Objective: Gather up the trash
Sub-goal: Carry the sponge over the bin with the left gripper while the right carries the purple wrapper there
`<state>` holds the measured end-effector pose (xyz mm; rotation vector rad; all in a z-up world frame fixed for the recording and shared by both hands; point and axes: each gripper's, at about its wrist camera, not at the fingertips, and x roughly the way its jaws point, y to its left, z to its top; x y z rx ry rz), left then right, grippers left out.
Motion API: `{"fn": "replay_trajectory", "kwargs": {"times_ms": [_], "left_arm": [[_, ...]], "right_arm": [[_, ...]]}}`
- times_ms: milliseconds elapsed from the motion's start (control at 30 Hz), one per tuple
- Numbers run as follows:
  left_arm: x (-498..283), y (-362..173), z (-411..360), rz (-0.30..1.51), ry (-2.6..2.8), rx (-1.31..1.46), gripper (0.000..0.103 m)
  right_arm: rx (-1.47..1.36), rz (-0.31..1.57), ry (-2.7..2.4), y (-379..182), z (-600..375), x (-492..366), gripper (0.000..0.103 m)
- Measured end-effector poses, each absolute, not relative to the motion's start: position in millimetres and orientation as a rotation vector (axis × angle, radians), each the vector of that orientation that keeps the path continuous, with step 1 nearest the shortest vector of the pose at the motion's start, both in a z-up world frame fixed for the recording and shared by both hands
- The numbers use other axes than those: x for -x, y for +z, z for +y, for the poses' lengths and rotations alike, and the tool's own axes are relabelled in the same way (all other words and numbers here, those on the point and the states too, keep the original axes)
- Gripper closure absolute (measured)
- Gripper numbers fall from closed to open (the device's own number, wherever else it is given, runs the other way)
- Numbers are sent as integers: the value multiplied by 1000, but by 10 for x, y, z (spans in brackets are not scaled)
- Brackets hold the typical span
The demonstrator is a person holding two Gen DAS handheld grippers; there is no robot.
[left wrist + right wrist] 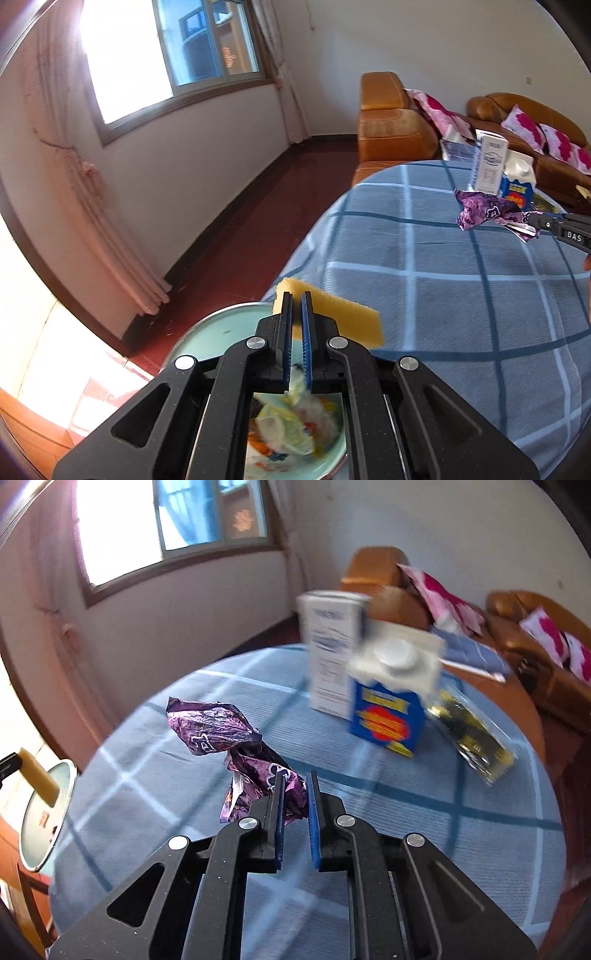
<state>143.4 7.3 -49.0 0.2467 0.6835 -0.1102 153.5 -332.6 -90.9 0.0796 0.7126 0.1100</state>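
My left gripper is shut on a yellow sponge, which it holds over the edge of a round teal bin with scraps of trash inside. The same sponge and bin show at the left edge of the right wrist view. My right gripper is shut on a crumpled purple wrapper over the table's blue checked cloth. In the left wrist view that wrapper hangs from the right gripper and seems to be off the cloth.
A white carton, a blue-and-white carton with a round cap and a clear packet with black and yellow print stand at the table's far side. An orange sofa with pink cushions lies beyond. Dark red floor runs left of the table.
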Motion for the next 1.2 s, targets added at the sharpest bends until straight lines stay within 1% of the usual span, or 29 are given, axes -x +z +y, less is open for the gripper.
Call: {"fn": "replay_trajectory", "kwargs": {"times_ms": [300,533,1200], "left_arm": [[-1264,-557,632,718,21,-229,99],[-1125,-636,930,747,83,-225,99],[-907,-721,1359,760,157,-181,99]], "right_arm": [[18,695,277,-820,-2538,-1561,91],[79,685,351,-776,-2136,-1572,91],[211,683,481,-796,-1316,-1491,91]]}}
